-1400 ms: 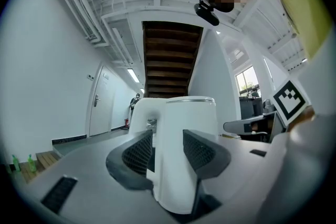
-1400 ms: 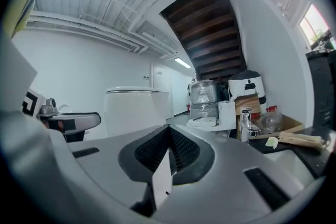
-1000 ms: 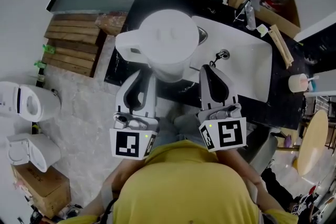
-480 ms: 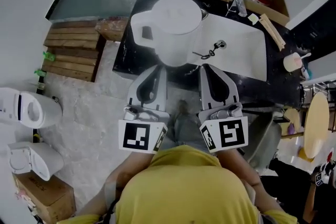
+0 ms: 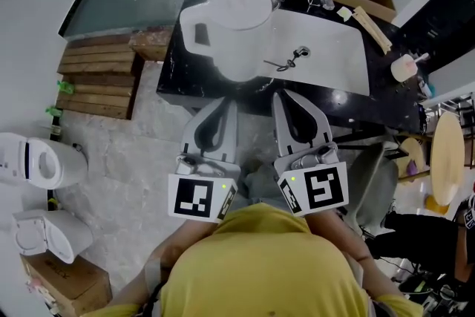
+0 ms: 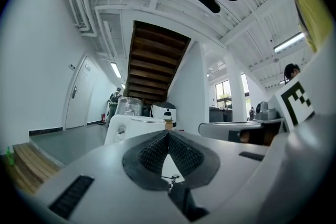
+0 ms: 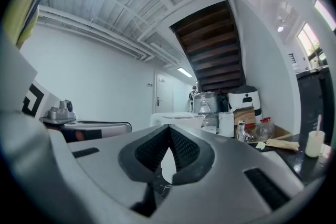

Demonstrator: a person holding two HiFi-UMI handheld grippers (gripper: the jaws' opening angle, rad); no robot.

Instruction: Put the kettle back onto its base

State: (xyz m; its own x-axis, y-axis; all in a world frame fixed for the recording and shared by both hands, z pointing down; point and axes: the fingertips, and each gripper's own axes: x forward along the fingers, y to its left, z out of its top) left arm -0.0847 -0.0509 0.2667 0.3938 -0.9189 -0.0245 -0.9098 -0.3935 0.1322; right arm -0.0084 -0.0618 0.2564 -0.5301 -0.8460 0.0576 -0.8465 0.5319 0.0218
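One kettle (image 5: 226,30) in head view, cup (image 7: 314,150) in right gripper view

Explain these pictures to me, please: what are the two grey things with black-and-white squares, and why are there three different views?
There is no robot here. A person in a yellow shirt holds a tool in each hand: the left hand-held gripper and the right hand-held gripper. The cubes with squares are part of those tools. The picture from above comes from a camera on the person's head, looking steeply down. The other two come from cameras that ride on each hand-held gripper and look along its two jaws. Both pairs of jaws are closed and hold nothing. Just ahead of them, a white kettle stands on a black counter, beside a white sink.
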